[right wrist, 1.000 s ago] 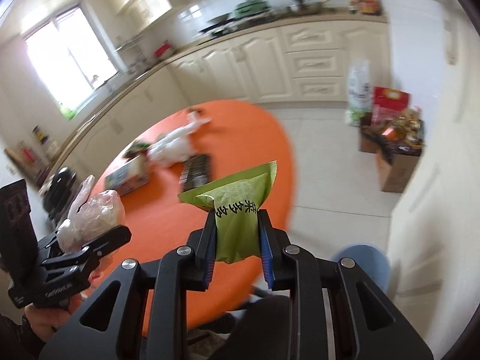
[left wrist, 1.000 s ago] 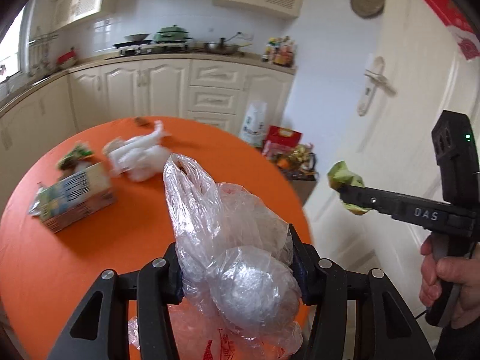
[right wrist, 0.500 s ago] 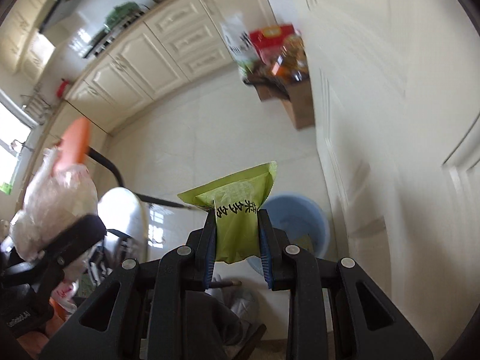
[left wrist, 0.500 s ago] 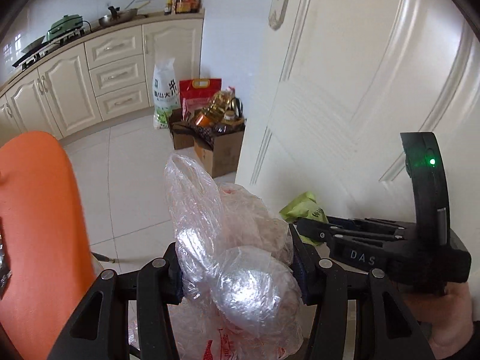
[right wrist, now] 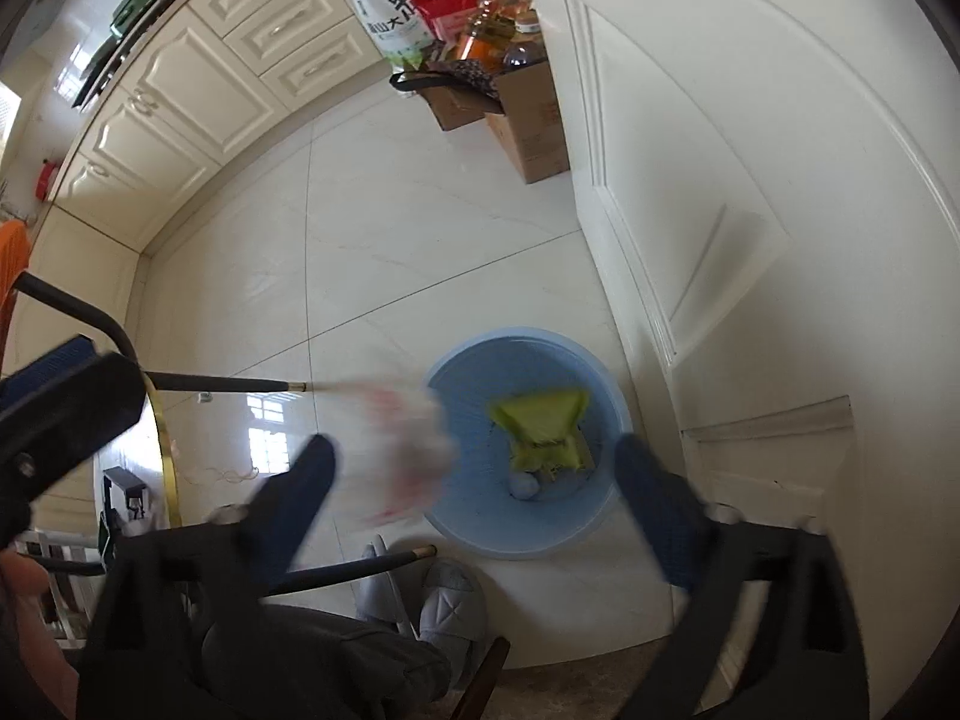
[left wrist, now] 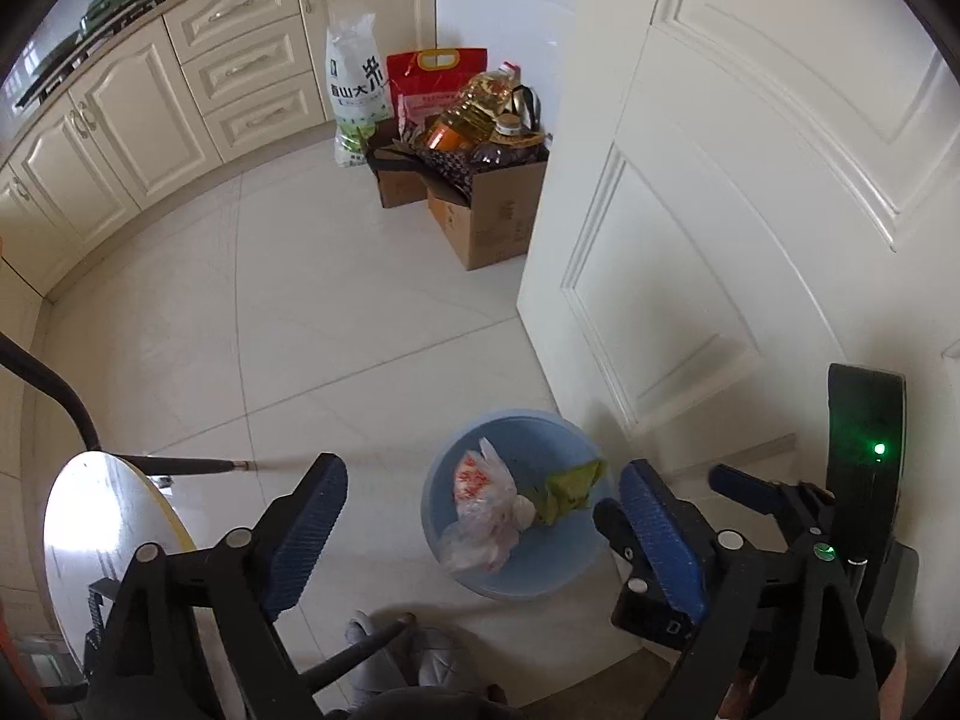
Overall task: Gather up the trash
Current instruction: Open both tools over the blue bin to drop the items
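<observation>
A blue waste bin [left wrist: 519, 504] stands on the tiled floor beside the white door [left wrist: 750, 210]. Both grippers hang over it, jaws having just sprung wide, nothing between them: left gripper [left wrist: 480, 522], right gripper [right wrist: 474, 480]. This is the drop step. The clear plastic bag [left wrist: 486, 510] and green snack packet [left wrist: 570, 489] lie inside in the left view; in the right view the bag is only a blur at the rim. Next, probably back for more trash.

Left gripper [left wrist: 486, 516] angled steeply downward, jaws just sprung wide with nothing between them, right gripper [right wrist: 474, 480] likewise tipped down, jaws just opened, empty, blurred.
</observation>
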